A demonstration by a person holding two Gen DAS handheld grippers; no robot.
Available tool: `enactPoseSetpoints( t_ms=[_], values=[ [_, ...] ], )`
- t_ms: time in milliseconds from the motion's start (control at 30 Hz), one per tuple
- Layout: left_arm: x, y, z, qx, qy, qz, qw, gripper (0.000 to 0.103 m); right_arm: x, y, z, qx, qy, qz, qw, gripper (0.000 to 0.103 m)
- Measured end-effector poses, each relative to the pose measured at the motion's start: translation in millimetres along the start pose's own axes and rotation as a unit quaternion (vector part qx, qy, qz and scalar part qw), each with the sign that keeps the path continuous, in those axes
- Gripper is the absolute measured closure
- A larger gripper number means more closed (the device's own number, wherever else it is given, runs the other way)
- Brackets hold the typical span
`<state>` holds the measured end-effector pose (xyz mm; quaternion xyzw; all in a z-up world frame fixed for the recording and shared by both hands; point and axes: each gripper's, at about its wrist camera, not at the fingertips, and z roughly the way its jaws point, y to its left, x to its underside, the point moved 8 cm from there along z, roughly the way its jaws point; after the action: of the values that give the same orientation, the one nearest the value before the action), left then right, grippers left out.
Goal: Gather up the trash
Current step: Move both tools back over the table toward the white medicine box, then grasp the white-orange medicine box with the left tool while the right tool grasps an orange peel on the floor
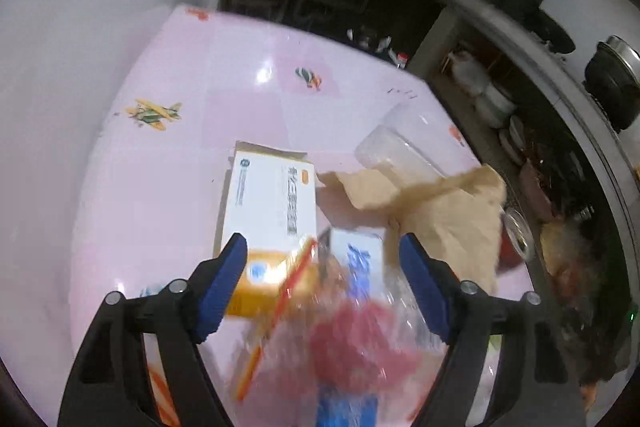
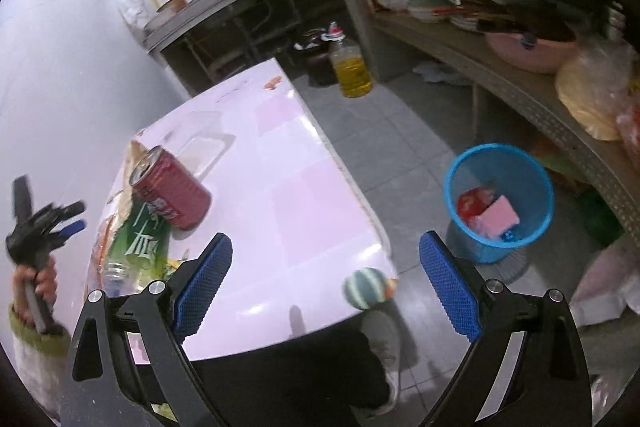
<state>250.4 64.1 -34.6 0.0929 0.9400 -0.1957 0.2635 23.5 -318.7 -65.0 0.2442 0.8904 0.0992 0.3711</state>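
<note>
In the left wrist view my left gripper (image 1: 322, 249) is open above a pile of trash on the pink table (image 1: 168, 187): a white and orange medicine box (image 1: 268, 203), a blue and white box (image 1: 360, 263), a clear wrapper with red contents (image 1: 352, 339), brown paper (image 1: 444, 211) and a clear plastic cup (image 1: 400, 147). In the right wrist view my right gripper (image 2: 326, 251) is open and empty over the table's near corner. A red can (image 2: 170, 189) and a green bottle (image 2: 136, 247) lie at the left. A blue bin (image 2: 500, 199) with trash stands on the floor.
A kitchen counter with shelves of dishes (image 2: 472, 39) runs along the right. A yellow oil bottle (image 2: 352, 67) stands on the tiled floor. My left hand and gripper (image 2: 40, 235) show at the left of the right wrist view. A wall (image 1: 80, 27) borders the table.
</note>
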Motion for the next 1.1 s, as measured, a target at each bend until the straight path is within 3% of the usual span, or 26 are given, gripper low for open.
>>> enactPoseSetpoints(
  t_ms=[233, 367, 533, 700, 800, 933, 1100],
  values=[
    [-16, 18, 50, -0.048, 0.07, 0.014, 0.9963, 0.024, 7, -15, -1, 0.019, 0.008, 0.018, 1.0, 0.012],
    [-17, 20, 63, -0.078, 0.086, 0.046, 0.9922, 0.022, 8, -49, 0, 0.039, 0.009, 0.056, 0.998, 0.012],
    [-16, 30, 78, -0.101, 0.107, 0.047, 0.9879, 0.023, 20, -101, 14, 0.066, 0.022, 0.108, 0.992, 0.012],
    [-18, 41, 84, -0.111, 0.118, 0.021, 0.9865, 0.023, 52, -160, 44, 0.095, 0.052, 0.186, 0.977, 0.016],
    [-19, 43, 84, -0.107, 0.121, 0.013, 0.9867, 0.028, 82, -193, 69, 0.109, 0.079, 0.23, 0.964, 0.016],
    [-24, 50, 83, -0.104, 0.12, -0.006, 0.9873, 0.031, 128, -217, 123, 0.09, 0.143, 0.268, 0.949, 0.018],
    [-34, 56, 82, -0.103, 0.112, -0.029, 0.9879, 0.033, 170, -239, 204, 0.075, 0.204, 0.3, 0.929, 0.03]
  ],
)
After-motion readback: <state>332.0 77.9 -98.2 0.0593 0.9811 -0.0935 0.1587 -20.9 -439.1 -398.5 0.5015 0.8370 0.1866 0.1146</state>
